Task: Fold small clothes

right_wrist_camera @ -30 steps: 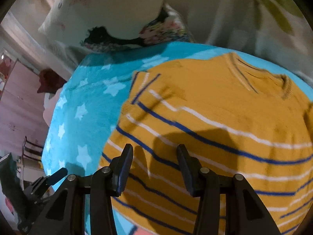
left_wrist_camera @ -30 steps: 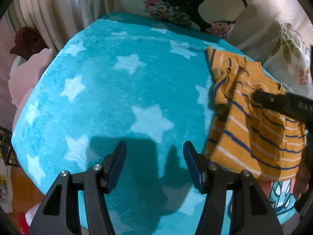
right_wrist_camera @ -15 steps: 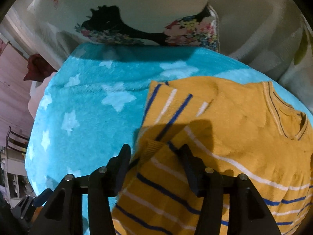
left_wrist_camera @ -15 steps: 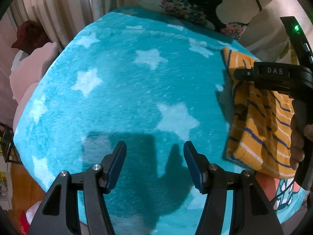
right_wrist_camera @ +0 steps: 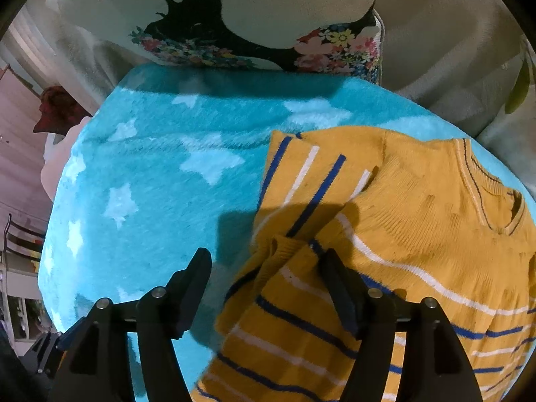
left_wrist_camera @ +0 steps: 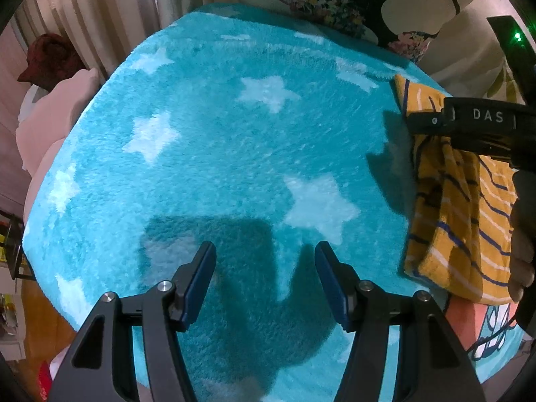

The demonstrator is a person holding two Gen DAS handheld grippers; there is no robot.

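A small mustard-yellow sweater with blue and white stripes lies on a turquoise star blanket, neck opening to the right. Its left sleeve lies out flat and a bunched fold of the left edge rises between my right gripper's fingers. My right gripper is open over that left edge. In the left wrist view the sweater is at the right edge, partly hidden by the right gripper's body. My left gripper is open and empty over the bare blanket.
Floral cushions and a pale sofa back stand behind the blanket. A pink cushion and a dark red hat lie to the left. A peach printed cloth shows under the sweater's near edge.
My right gripper has moved left across the sweater to its left edge, where the cloth has bunched up. My left gripper has shifted slightly left and stayed open.
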